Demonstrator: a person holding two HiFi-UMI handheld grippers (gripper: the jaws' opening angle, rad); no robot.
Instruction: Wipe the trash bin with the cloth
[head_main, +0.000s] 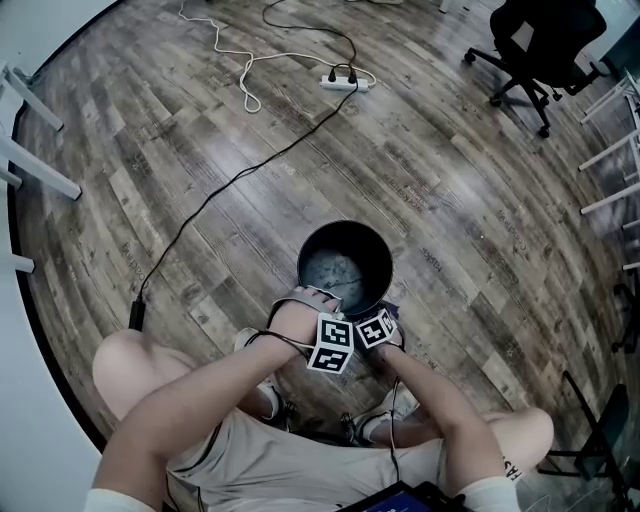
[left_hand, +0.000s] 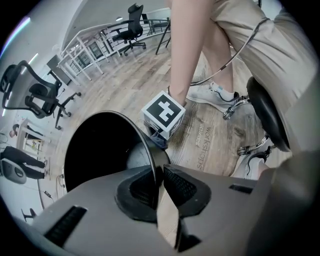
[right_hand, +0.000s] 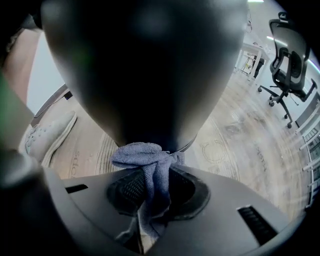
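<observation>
Left gripper (left_hand: 160, 175) clamps nearly shut on the rim of the bin (left_hand: 142, 132), apparently steadying it on the floor (head_main: 200, 150), while the right gripper (right_hand: 154, 187), closed on the cloth (right_hand: 142, 155), holds it low against the bin's outer wall for wiping.

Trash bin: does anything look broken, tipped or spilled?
Nothing stands out. The trash bin stands upright and looks whole, with nothing spilled around it. The left tongs pinch its rim, and the right tongs hold the cloth at its side.
</observation>
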